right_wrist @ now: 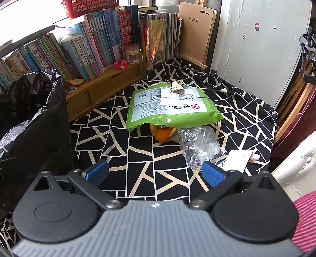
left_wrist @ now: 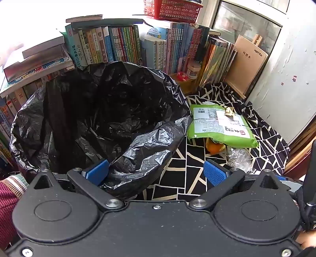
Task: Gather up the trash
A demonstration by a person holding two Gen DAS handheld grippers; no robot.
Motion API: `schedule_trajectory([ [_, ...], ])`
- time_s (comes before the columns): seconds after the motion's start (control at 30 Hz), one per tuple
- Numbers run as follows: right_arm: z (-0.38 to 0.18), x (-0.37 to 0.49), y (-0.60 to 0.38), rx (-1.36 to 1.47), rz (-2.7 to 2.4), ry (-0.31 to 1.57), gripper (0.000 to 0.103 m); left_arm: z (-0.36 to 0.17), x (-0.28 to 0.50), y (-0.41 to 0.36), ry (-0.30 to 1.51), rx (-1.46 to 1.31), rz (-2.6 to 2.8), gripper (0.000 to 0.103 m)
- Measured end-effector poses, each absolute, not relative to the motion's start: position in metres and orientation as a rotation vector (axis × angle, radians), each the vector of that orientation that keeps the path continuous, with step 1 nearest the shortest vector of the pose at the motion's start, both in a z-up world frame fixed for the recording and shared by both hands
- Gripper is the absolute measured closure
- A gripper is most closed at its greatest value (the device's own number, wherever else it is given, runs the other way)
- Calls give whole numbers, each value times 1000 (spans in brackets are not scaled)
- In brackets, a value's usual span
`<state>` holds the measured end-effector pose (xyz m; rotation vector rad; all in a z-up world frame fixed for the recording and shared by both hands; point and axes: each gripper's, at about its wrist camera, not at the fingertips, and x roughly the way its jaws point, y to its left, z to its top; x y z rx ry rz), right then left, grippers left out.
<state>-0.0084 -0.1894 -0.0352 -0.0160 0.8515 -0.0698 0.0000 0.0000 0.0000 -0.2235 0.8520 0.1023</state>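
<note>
A bin lined with a black trash bag (left_wrist: 102, 118) stands wide open on the left; its edge shows in the right wrist view (right_wrist: 35, 122) too. Right of it lie a green wrapper (left_wrist: 219, 124) (right_wrist: 171, 106), orange peel (left_wrist: 214, 147) (right_wrist: 163, 133) half under the wrapper, crumpled clear plastic (left_wrist: 239, 158) (right_wrist: 197, 144) and a white paper slip (right_wrist: 240, 159). My left gripper (left_wrist: 156, 174) hovers open at the bag's near rim, nothing between its blue pads. Open too, my right gripper (right_wrist: 155, 174) hangs over the patterned cloth (right_wrist: 138, 158), short of the peel and plastic.
Rows of books (left_wrist: 122, 45) (right_wrist: 83, 51) on a wooden shelf (right_wrist: 102, 87) line the back, with a red basket (left_wrist: 171, 8) on top. A small jar (right_wrist: 132, 54) and a brown board (right_wrist: 197, 33) stand near the white wall (right_wrist: 256, 49). A white cushioned seat (right_wrist: 296, 164) sits at the right.
</note>
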Motion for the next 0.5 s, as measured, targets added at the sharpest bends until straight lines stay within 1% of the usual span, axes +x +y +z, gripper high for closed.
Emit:
schedule_trajectory([
  [0.5,-35,-8,-192,-11,-69,851,0,0,0,0,851,-216,104,1],
])
